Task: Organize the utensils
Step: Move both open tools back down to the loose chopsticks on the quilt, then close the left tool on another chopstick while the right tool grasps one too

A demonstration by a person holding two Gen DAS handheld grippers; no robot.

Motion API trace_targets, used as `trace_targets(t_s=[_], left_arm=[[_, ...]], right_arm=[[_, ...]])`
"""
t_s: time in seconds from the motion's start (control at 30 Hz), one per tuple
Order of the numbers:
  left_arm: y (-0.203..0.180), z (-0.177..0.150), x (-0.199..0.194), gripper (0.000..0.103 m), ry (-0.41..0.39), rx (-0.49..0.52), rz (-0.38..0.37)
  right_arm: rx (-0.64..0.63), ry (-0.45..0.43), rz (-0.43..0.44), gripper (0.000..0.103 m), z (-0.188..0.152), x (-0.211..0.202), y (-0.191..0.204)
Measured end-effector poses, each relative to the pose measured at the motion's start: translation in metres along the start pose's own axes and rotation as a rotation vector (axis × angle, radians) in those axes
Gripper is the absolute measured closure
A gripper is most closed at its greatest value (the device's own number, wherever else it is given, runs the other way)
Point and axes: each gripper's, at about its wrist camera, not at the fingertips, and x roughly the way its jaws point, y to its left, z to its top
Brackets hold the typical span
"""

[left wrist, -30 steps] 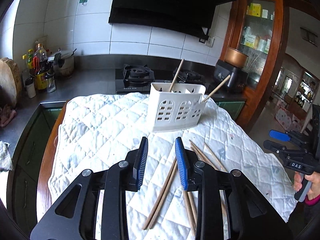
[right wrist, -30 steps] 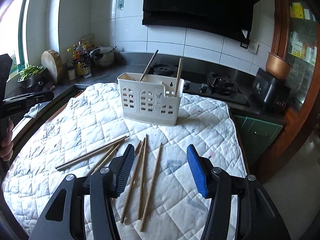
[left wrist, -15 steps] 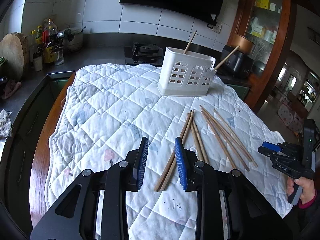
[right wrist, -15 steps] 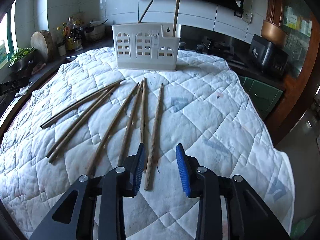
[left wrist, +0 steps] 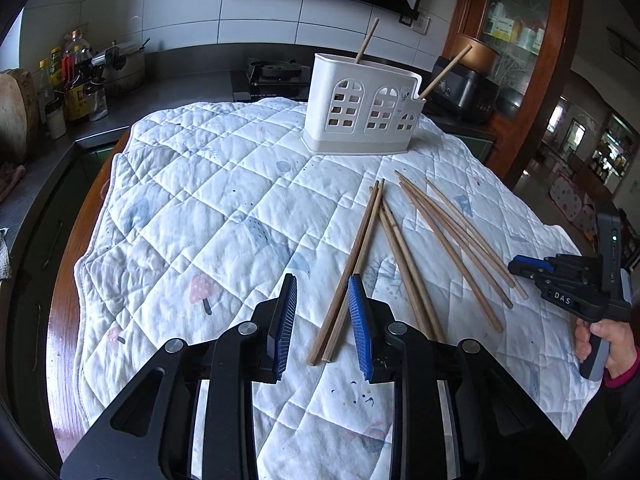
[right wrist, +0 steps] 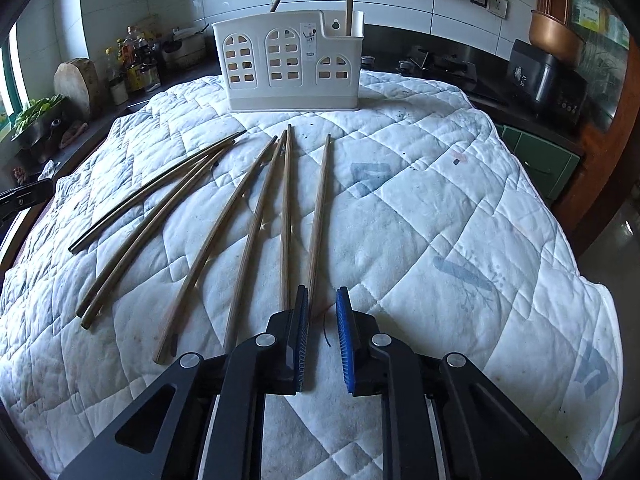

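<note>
Both tongs dropped toward chopsticks [right wrist: 316,216]; right "DAS" tongs [right wrist: 322,300] closing, left tongs [left wrist: 322,288] narrowly apart, empty.

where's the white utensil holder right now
The white utensil holder stands upright at the far end of the quilted cloth, beyond the loose chopsticks, centre-top in both wrist views, with two chopsticks already in it.

Soft white quilted cloth cover [right wrist: 420,216], stitched in diamonds, faintly stained and matt, drapes a glossy reddish wooden table [left wrist: 68,280]. On it lie slim brown wooden chopsticks [right wrist: 285,216], smooth and dull. Behind stands a cream plastic utensil caddy [right wrist: 288,60] with a slight sheen. Both tools wear ribbed blue rubbery pads [right wrist: 343,340] on matt black plastic arms with bright metal rivets.
</note>
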Motion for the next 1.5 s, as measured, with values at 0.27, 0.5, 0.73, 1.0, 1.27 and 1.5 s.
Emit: trace_targets(t_s=[0.27,0.5,0.73,1.0,1.27,1.5], left_arm=[[-0.004,-0.006,0.023,0.076,0.069,0.017,-0.038],[-0.007,-0.002,0.046,0.089,0.112,0.051,-0.053],[-0.008,-0.001,0.063,0.092,0.144,0.081,-0.056],[-0.004,0.003,0.074,0.092,0.152,0.083,-0.058],[-0.011,-0.003,0.08,0.092,0.146,0.106,-0.045],[-0.013,-0.004,0.081,0.092,0.131,0.108,-0.028]], right_arm=[[-0.011,0.017,0.007,0.089,-0.001,0.008,0.002],[-0.013,0.028,0.004,0.091,-0.003,0.012,0.002],[-0.015,0.027,0.003,0.092,-0.003,0.012,0.001],[-0.017,0.028,0.002,0.092,-0.003,0.012,0.002],[-0.019,0.027,0.002,0.092,-0.004,0.012,0.001],[-0.019,0.022,0.0,0.091,-0.006,0.011,0.001]])
